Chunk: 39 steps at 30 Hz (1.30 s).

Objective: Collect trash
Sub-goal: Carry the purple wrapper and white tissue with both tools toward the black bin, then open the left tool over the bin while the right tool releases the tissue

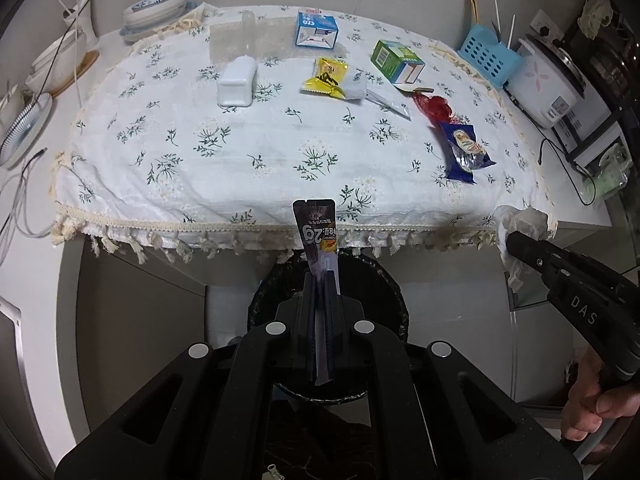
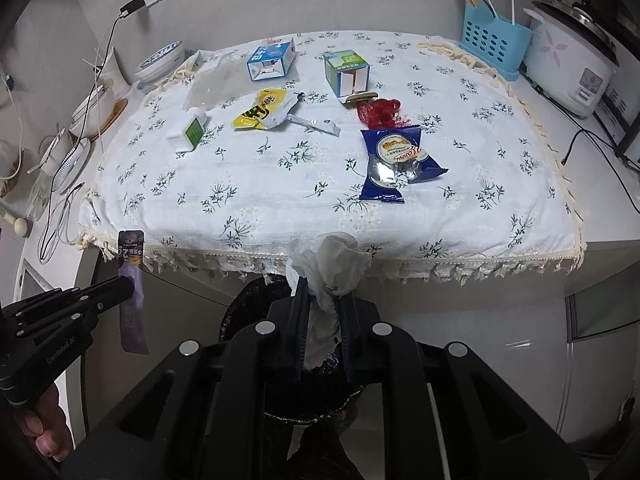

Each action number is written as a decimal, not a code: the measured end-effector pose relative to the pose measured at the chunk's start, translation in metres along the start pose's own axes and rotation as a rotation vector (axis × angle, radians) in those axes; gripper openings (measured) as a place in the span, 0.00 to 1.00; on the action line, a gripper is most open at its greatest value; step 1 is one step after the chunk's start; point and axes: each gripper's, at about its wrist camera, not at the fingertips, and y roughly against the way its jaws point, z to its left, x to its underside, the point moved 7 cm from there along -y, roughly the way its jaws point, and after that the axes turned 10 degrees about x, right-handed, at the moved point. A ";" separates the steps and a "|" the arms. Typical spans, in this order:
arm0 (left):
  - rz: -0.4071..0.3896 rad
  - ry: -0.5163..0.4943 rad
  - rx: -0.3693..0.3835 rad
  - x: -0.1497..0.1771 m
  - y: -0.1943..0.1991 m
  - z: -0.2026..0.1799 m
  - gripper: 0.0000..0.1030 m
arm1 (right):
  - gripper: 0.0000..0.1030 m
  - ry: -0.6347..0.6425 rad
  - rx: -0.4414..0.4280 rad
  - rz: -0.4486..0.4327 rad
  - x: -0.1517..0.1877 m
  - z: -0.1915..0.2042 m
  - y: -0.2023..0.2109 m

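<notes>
My left gripper (image 1: 319, 280) is shut on a purple stick sachet (image 1: 318, 224), held upright above a black-lined trash bin (image 1: 272, 296) below the table's front edge. My right gripper (image 2: 324, 296) is shut on a crumpled white tissue (image 2: 332, 260), also over the bin (image 2: 240, 300). On the floral tablecloth (image 1: 240, 152) lie a yellow wrapper (image 1: 326, 78), a blue snack wrapper (image 1: 464, 148), a red net (image 1: 434, 106), a blue carton (image 1: 316, 28), a green carton (image 1: 396, 60) and a white box (image 1: 238, 82).
Bowls and plates (image 1: 156, 10) stand at the table's left. A blue utensil basket (image 1: 488, 56) and a rice cooker (image 1: 548, 80) stand at the right. Cables (image 2: 64, 216) hang off the left edge. A clear plastic sheet (image 1: 240, 38) lies at the back.
</notes>
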 end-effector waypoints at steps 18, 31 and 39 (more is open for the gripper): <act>0.052 0.039 0.006 0.056 -0.048 0.015 0.03 | 0.13 0.021 -0.052 0.091 0.065 0.004 -0.045; 0.103 0.000 0.006 0.073 -0.095 0.011 0.03 | 0.13 -0.003 -0.023 0.149 0.085 -0.009 -0.076; 0.125 -0.032 0.005 0.072 -0.123 -0.001 0.03 | 0.13 -0.015 -0.001 0.152 0.085 -0.020 -0.078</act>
